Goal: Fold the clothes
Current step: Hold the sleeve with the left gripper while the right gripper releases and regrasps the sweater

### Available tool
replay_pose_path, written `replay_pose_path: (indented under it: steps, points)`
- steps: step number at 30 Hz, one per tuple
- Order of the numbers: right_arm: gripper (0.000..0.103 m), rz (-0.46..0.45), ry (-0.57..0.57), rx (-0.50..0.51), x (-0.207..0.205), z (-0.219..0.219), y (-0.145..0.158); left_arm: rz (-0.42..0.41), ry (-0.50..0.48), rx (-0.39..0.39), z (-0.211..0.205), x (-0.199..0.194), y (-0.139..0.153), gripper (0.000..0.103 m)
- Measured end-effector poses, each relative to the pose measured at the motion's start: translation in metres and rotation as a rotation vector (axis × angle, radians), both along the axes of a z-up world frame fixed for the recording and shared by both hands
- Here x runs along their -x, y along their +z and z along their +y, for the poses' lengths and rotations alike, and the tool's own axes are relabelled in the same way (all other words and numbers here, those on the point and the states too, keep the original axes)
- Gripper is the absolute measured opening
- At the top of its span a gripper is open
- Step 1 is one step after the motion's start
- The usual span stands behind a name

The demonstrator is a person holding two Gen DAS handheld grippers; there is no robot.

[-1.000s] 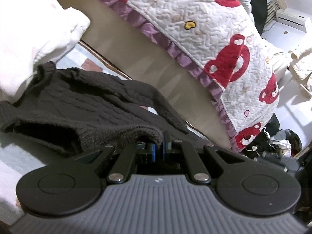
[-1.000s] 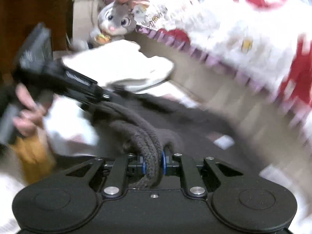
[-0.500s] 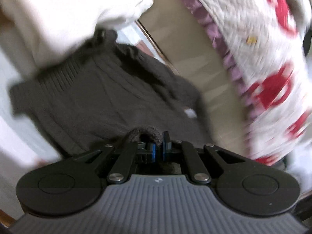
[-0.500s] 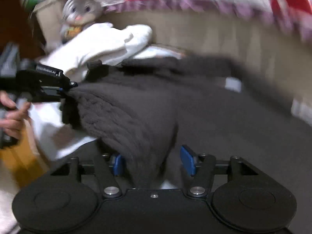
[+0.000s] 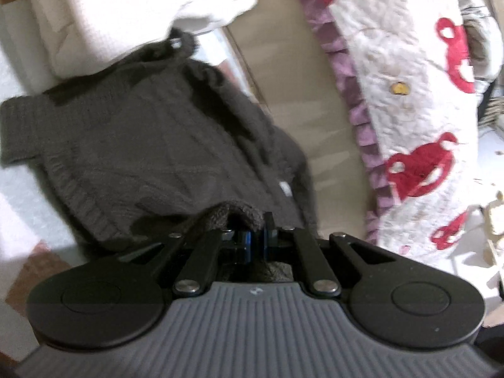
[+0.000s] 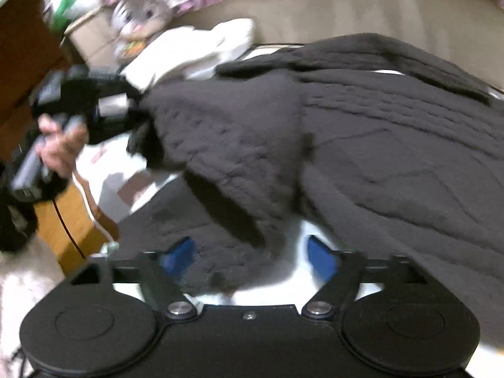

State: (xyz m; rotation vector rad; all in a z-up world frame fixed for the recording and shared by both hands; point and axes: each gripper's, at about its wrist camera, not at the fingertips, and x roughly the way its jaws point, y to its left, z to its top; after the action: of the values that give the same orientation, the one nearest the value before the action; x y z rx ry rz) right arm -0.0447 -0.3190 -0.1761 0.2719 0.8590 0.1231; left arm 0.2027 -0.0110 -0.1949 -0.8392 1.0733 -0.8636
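Left wrist view has the left gripper point(image 5: 256, 241) low over the bed, angled down at the dark sweater point(image 5: 151, 145), its blue pads point(image 5: 247, 241) pressed together on a bunched knit edge that rises just in front of them. The sweater lies spread on the pale bedsheet point(image 5: 19, 195), its far end tucked against a white garment point(image 5: 126, 9); a bear-print quilt point(image 5: 409, 94) hangs at the right beyond a beige bed side. In the right wrist view the right gripper point(image 6: 250, 256) points across the sweater point(image 6: 378, 157), its jaws spread wide with a hanging fold of knit between them, touching neither pad as far as the blur allows. At the left of that view the left gripper point(image 6: 126, 107) holds the sweater's corner raised, the person's left hand point(image 6: 60, 145) wrapped round its handle. A plush toy point(image 6: 141, 12) sits far left.

Compared with half a second ago, the right jaws stand wider and the fold hangs shorter between them. A second ago they were clamped on a twisted rope of knit. The left grip is unchanged, though its view has swung further over the sweater.
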Motion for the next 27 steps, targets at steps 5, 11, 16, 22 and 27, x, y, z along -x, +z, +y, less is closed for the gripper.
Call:
replay_pose_path:
  steps: [5, 11, 16, 22, 27]
  points:
    - [0.013, -0.061, -0.051, 0.027, 0.000, -0.004, -0.003, -0.149, -0.036, -0.050, -0.002, 0.013, 0.026, 0.006]
    - [0.010, -0.259, -0.125, 0.093, 0.029, -0.029, 0.094, -0.209, -0.102, 0.098, 0.009, 0.027, 0.055, 0.006]
    - [0.002, -0.427, -0.238, 0.400, 0.076, -0.031, 0.184, -0.259, -0.147, -0.060, 0.007, 0.053, 0.069, 0.006]
    - [0.012, -0.201, -0.096, 0.300, 0.087, -0.048, 0.154, -0.118, -0.138, -0.309, 0.010, 0.060, 0.031, 0.006]
    - [0.067, -0.119, -0.016, 0.268, 0.074, -0.034, 0.065, -0.118, -0.055, -0.277, 0.021, 0.048, 0.032, 0.006]
